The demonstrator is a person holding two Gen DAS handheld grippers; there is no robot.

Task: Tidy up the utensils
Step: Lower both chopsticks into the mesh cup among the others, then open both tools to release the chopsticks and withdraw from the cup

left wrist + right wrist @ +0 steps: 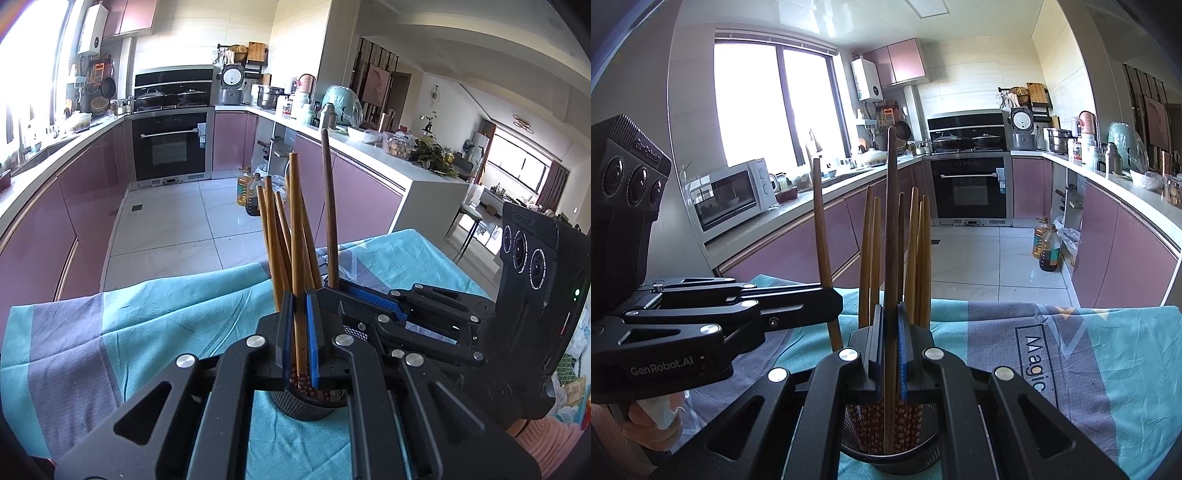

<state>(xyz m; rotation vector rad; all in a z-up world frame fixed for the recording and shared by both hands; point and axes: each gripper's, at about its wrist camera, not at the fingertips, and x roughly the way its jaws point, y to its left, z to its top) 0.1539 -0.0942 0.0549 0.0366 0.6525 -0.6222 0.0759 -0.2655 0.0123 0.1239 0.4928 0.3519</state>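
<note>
Left gripper (pixel 300 332): blue pads nearly together, pinching one light wooden chopstick (pixel 296 236) partway up its shaft. The stick stands close to upright, and its patterned lower end sits inside the black mesh holder (pixel 306 404). From the right wrist view the left gripper (pixel 827 304) comes in from the left, clamped on the same light chopstick (pixel 820 236), which leans slightly and stands apart from the main bundle.

Right gripper (pixel 891 345): pads narrowly spaced, pinching a darker, taller chopstick (pixel 892 221) partway up its shaft. That stick is upright, with its lower end down in the holder (pixel 890 459). In the left wrist view the right gripper (pixel 334 293) reaches in from the right, just behind the left one, with the dark chopstick (pixel 330 206) rising from its tips.

The remaining chopsticks (pixel 916 254) stand loose in the holder, fanned out behind and around the two gripped ones. The red floral-print ends are visible inside the cup rim.

The holder stands on a surface covered by a teal and grey cloth (pixel 1108 354), directly under both grippers. The two gripper bodies are close together; I can't tell if they touch.

Background: kitchen with pink cabinets (pixel 1027 184), a built-in oven (pixel 969 184), a white microwave (pixel 731 192) on the counter, and oil bottles (pixel 1047 247) on the floor.
</note>
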